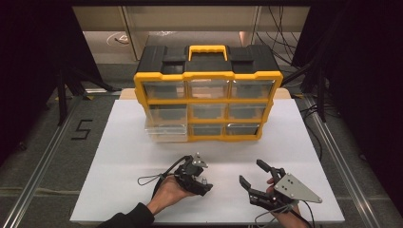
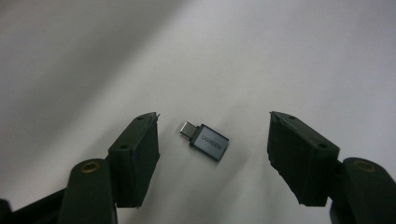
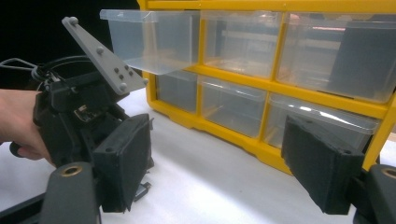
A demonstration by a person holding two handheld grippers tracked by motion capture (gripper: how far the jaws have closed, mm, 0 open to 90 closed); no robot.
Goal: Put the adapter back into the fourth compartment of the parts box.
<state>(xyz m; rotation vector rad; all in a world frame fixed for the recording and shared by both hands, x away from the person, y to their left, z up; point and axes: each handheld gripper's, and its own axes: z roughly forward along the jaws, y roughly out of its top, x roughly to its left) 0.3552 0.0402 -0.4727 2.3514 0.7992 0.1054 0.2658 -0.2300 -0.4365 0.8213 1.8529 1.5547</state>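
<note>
A small grey USB adapter [image 2: 208, 141] marked UGREEN lies flat on the white table [image 2: 280, 56]. My left gripper [image 2: 213, 122] points down over it, and the adapter sits between the two open jaws without touching either pad. In the high view the left gripper [image 1: 201, 182] is at the front middle of the table, held by a hand from the left. My right gripper [image 1: 254, 173] stands open and holds nothing to its right, aimed at the drawer cabinet. In the right gripper view its jaws [image 3: 217, 126] frame the cabinet, with the left gripper's body [image 3: 79, 121] close on the left.
A yellow and black drawer cabinet [image 1: 207, 102] with clear drawers stands at the back of the white table [image 1: 119, 156]. Its bottom-left drawer [image 1: 164, 132] is pulled out toward me and looks empty. A cable loop [image 1: 149, 179] trails left of the left gripper.
</note>
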